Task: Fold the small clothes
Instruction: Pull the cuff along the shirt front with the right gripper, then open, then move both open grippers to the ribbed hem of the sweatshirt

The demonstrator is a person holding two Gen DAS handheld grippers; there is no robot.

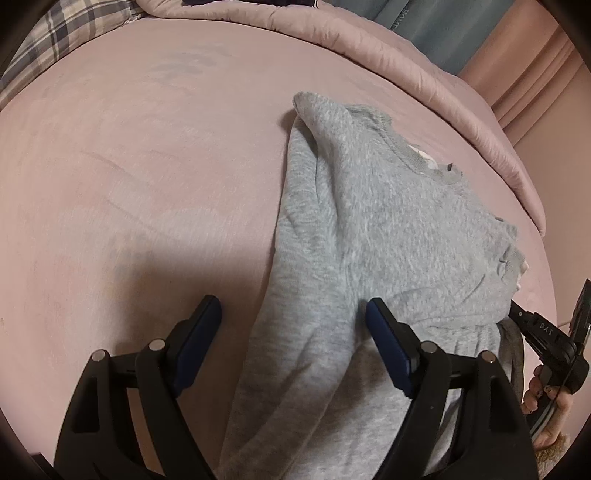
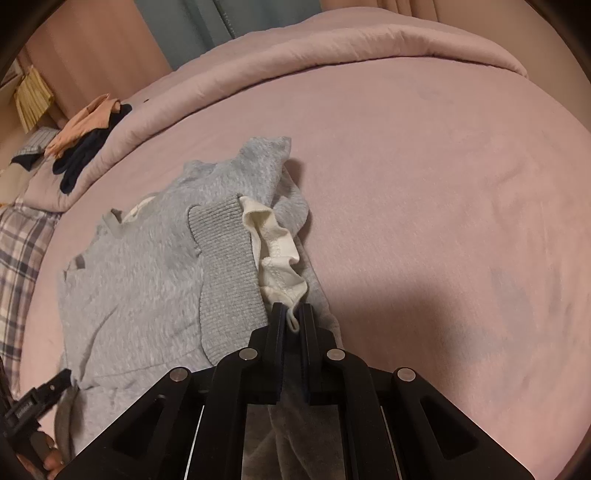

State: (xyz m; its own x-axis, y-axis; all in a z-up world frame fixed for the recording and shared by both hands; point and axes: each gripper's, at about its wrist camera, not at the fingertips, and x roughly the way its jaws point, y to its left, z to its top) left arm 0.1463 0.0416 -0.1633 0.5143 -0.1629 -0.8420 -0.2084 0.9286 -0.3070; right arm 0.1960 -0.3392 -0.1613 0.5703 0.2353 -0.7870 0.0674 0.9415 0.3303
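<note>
A grey fleece sweater [image 1: 388, 229] lies partly folded on the pink bed, its ribbed collar [image 1: 410, 151] toward the far side. My left gripper [image 1: 293, 302] hangs open over the sweater's near left part, with fabric under the gap and neither pad pressing on it. In the right wrist view the sweater [image 2: 140, 258] shows a ribbed cuff [image 2: 225, 266] laid across it and a white inner edge [image 2: 277, 254]. My right gripper [image 2: 292, 312] is shut on that white edge at the sweater's right side. A hand holds the right gripper [image 1: 546, 332] at the sweater's near right corner.
The pink sheet [image 1: 147, 166] spreads wide to the left of the sweater. A rolled pink quilt [image 2: 332, 48] borders the far side, with a pile of peach and dark clothes [image 2: 85, 136] on it. A plaid pillow [image 1: 66, 33] lies at the far left corner.
</note>
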